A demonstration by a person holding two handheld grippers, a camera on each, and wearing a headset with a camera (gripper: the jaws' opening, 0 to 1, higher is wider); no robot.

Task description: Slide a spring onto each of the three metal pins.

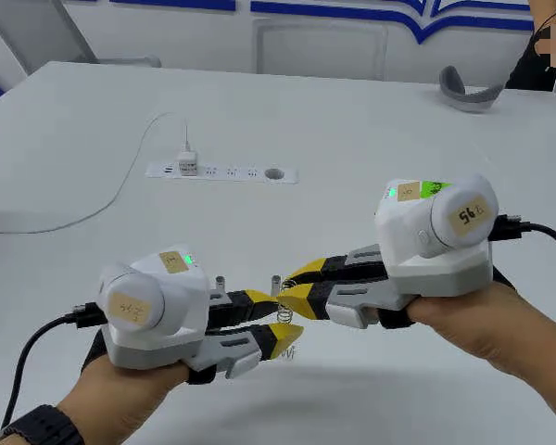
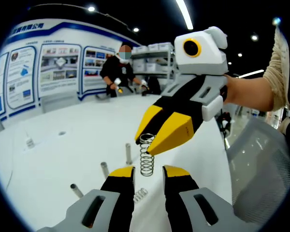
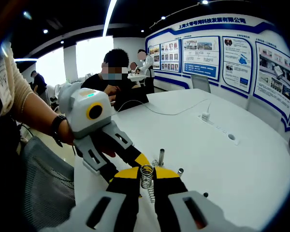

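My right gripper [image 1: 285,289] comes in from the right and is shut on the top of a small steel spring [image 1: 284,313], which it holds upright above the white table [image 1: 371,139]. The left gripper [image 1: 280,320] reaches in from the left, open, with its yellow tips on either side of the spring's lower end [image 2: 146,159]. Three short metal pins stand bare in a row just behind: the nearest pin [image 2: 128,153], a second pin [image 2: 104,169] and a third pin [image 2: 76,190]. In the right gripper view the spring [image 3: 146,176] sits between my right gripper's [image 3: 146,173] tips.
A loose spring [image 2: 140,195] lies on the table under the left gripper. A power strip [image 1: 222,172] with a white charger and cable lies mid-table. A grey curved band [image 1: 468,91] rests at the far right. People sit at another table [image 3: 111,72] behind.
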